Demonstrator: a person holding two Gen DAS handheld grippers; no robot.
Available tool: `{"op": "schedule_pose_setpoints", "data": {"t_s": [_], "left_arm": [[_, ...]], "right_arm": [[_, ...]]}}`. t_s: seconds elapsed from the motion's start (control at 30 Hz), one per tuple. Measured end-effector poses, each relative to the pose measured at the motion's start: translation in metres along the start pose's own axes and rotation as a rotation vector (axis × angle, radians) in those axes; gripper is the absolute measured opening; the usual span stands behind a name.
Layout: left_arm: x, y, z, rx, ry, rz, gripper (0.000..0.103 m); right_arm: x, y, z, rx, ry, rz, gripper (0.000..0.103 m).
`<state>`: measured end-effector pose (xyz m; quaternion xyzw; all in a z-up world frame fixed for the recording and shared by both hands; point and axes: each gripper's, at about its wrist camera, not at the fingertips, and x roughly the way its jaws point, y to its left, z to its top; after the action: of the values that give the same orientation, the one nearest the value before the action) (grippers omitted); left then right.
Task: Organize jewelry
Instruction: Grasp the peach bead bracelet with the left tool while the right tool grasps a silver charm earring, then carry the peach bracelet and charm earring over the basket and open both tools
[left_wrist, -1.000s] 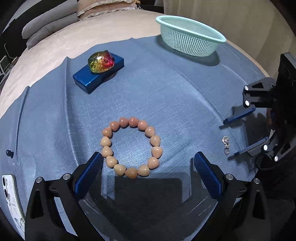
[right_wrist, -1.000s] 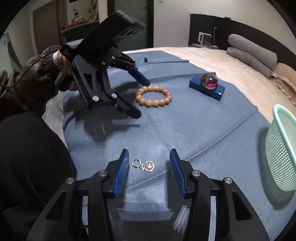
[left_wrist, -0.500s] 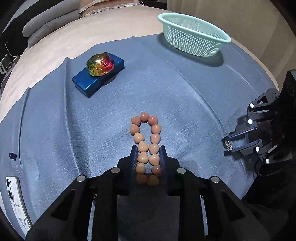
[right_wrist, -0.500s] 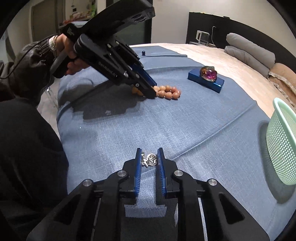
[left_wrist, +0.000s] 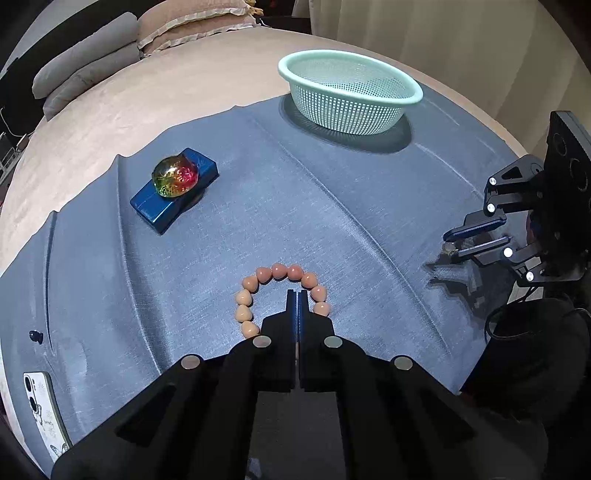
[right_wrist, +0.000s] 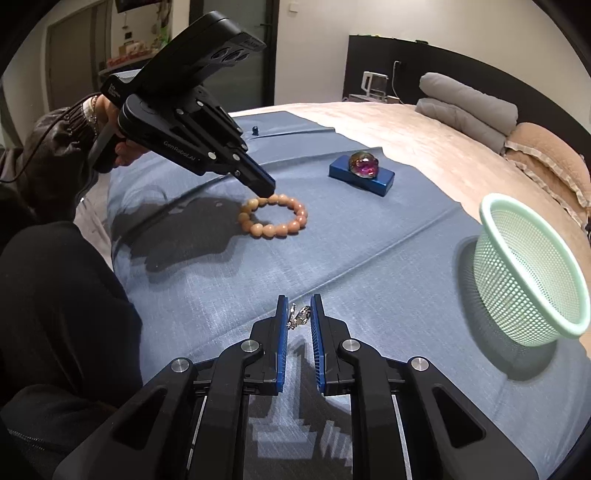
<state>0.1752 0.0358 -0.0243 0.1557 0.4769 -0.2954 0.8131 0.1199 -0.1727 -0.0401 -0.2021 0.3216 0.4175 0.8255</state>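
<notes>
Your left gripper is fully closed, tips over the one bead bracelet; whether it grips the cord is hidden. Your right gripper has just narrowed onto the one silver pendant. Open blue cloth leads to the single basket.

My grippers: black frames, blue ribbed pads, silver screws; white lettering on left; dark sleeve, ribbed cuff.
</notes>
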Motion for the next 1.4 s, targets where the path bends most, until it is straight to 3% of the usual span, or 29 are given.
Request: {"op": "schedule_pose_setpoints", "data": {"t_s": [0.1,0.23,0.27,0.33,0.4,0.43,0.47,0.6,0.97,1.17,1.4], "left_arm": [[0.007,0.010,-0.003,-0.032,0.027,0.033,0.006],[0.014,0.024,-0.005,-0.101,0.023,0.034,0.042],[0.018,0.026,-0.006,-0.106,0.034,0.048,0.042],[0.028,0.028,-0.006,-0.112,0.062,0.059,0.042],[0.036,0.028,-0.007,-0.113,0.085,0.062,0.035],[0.037,0.028,-0.007,-0.114,0.083,0.049,0.017],[0.037,0.028,-0.006,-0.119,0.081,0.030,0.012],[0.035,0.021,-0.003,-0.090,0.085,0.033,0.012],[-0.008,-0.001,0.029,-0.027,-0.005,0.036,0.012],[-0.033,-0.017,0.077,0.043,-0.065,0.066,0.012],[-0.037,-0.029,0.146,0.143,-0.100,0.067,0.012]], "right_arm": [[-0.007,-0.002,0.001,0.003,-0.016,-0.009,0.011],[-0.011,-0.003,0.000,0.001,-0.014,-0.017,0.011],[-0.012,-0.003,0.000,0.003,-0.012,-0.016,0.011],[-0.013,-0.005,0.000,0.007,-0.011,-0.023,0.011],[-0.014,-0.006,-0.001,0.012,-0.009,-0.029,0.011],[-0.015,-0.006,-0.001,0.015,-0.007,-0.035,0.011],[-0.015,-0.007,-0.001,0.018,-0.004,-0.036,0.011],[-0.021,-0.010,-0.003,0.026,0.001,-0.053,0.011],[-0.065,-0.035,0.012,0.028,-0.036,-0.165,0.011],[-0.102,-0.059,0.034,0.007,-0.083,-0.271,0.011],[-0.117,-0.097,0.051,0.009,-0.105,-0.329,0.011]]}}
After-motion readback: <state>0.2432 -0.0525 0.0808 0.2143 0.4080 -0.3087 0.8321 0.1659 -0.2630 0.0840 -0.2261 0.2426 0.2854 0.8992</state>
